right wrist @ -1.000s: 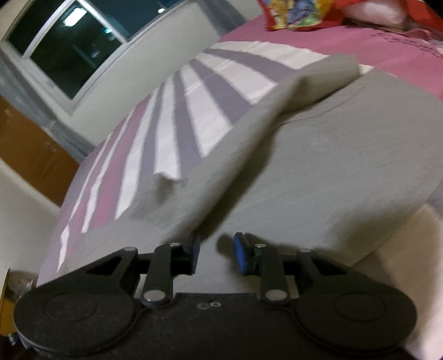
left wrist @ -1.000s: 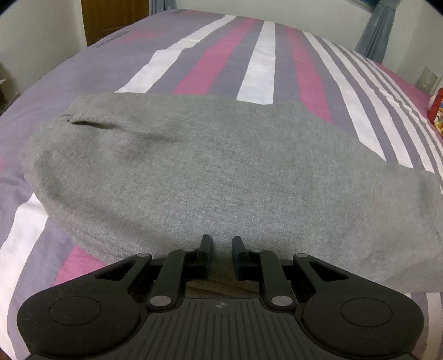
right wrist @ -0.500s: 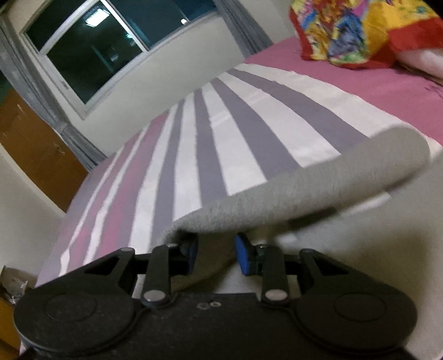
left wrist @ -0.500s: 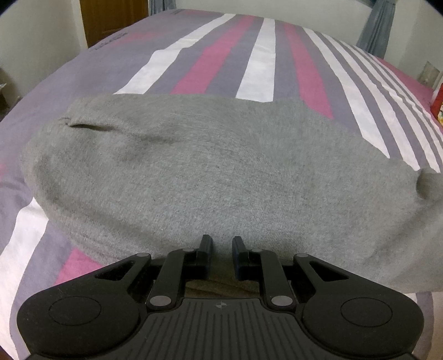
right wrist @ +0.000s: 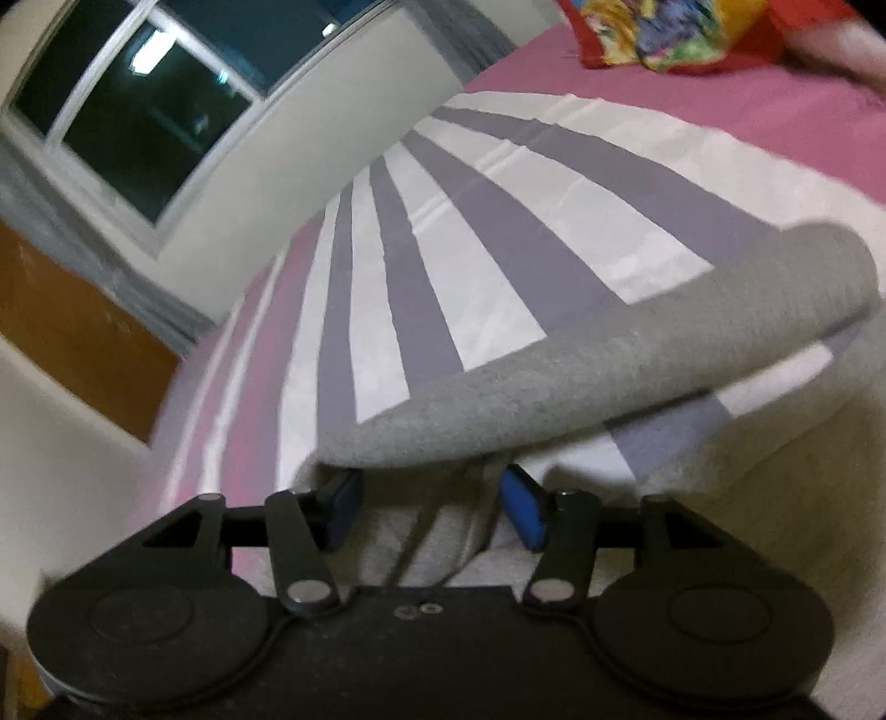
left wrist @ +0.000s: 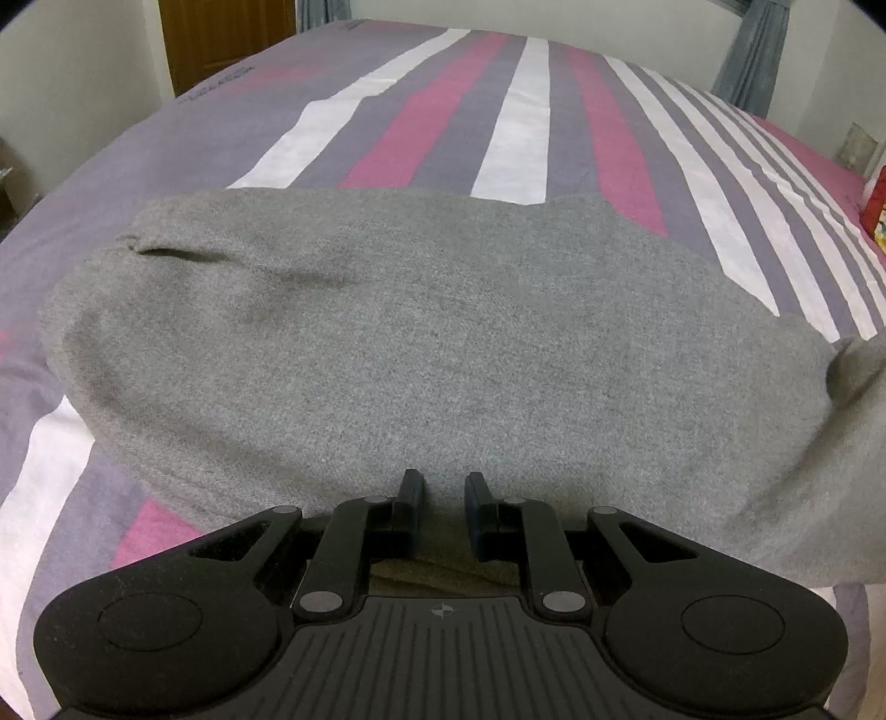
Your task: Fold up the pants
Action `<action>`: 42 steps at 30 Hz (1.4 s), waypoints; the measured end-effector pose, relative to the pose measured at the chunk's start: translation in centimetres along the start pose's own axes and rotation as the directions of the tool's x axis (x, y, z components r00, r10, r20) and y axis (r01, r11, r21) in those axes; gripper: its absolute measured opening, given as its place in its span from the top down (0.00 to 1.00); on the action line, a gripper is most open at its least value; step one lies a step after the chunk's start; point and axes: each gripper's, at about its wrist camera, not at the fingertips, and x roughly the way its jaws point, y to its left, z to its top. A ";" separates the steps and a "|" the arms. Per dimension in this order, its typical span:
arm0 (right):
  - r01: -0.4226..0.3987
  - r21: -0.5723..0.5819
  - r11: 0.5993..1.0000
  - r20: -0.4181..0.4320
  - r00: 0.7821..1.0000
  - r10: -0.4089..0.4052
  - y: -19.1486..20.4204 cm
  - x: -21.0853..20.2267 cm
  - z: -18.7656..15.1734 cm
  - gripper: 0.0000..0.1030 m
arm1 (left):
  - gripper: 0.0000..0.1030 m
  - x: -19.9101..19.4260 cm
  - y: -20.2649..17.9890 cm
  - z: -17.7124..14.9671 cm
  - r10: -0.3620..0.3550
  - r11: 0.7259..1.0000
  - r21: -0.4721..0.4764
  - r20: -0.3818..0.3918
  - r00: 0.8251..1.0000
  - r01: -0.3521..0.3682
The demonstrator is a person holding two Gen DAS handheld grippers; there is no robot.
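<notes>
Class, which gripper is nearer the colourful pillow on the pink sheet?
Right. The right gripper faces the colourful pillow across the bed; the left gripper glimpses only its edge far right.

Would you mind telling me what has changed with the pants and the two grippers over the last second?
The right gripper, earlier low over the flat cloth, now has a fold of the gray pants lifted and draped over its fingertips, and its jaws stand wider apart. In the left view, a raised bunch has appeared at the pants' right end. The left gripper stayed put, jaws narrowly apart at the near edge, on the striped bedsheet.

I can read no text; dark lettering on the bedsheet (left wrist: pixel 221 83) near its far edge is too small.
</notes>
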 end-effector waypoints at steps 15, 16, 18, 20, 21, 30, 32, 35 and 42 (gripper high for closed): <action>0.124 -0.141 0.982 0.054 0.992 -0.117 1.4 1.6 4.2 0.47 | 0.83 0.2 -0.2 0.2 0.005 1.000 0.008 -0.003 1.000 -0.005; 0.131 -0.156 0.979 0.042 0.991 -0.126 1.7 2.0 4.4 0.47 | 0.83 0.3 -0.2 0.2 0.006 1.000 0.006 -0.005 1.000 -0.006; 0.141 -0.157 0.977 0.027 0.990 -0.139 1.7 2.5 4.5 0.47 | 0.83 0.2 -0.1 0.2 0.003 1.000 0.000 -0.007 1.000 -0.003; 0.143 -0.139 0.980 0.011 0.990 -0.142 1.4 2.6 4.3 0.47 | 0.83 0.3 -0.1 0.2 0.001 1.000 0.002 -0.006 1.000 -0.001; 0.151 -0.127 0.980 0.006 0.988 -0.152 1.2 2.5 4.3 0.47 | 0.83 0.3 -0.1 0.2 0.000 1.000 0.005 -0.006 1.000 0.000; 0.176 -0.003 0.984 -0.038 0.984 -0.176 -1.7 2.4 4.2 0.47 | 0.83 0.5 0.2 0.3 -0.012 1.000 -0.002 -0.003 1.000 0.012; 0.165 0.031 0.986 -0.046 0.985 -0.164 -1.9 3.4 4.4 0.47 | 0.83 0.4 0.2 0.2 -0.013 1.000 -0.002 -0.002 1.000 0.013; 0.172 0.069 0.983 -0.036 0.985 -0.170 -2.1 4.8 4.7 0.47 | 0.83 0.4 0.2 0.3 -0.013 1.000 -0.002 -0.003 1.000 0.013; 0.182 0.110 0.977 0.048 0.981 -0.188 -2.5 5.0 4.9 0.94 | 0.83 0.5 0.2 0.3 -0.011 1.000 0.002 -0.005 1.000 0.011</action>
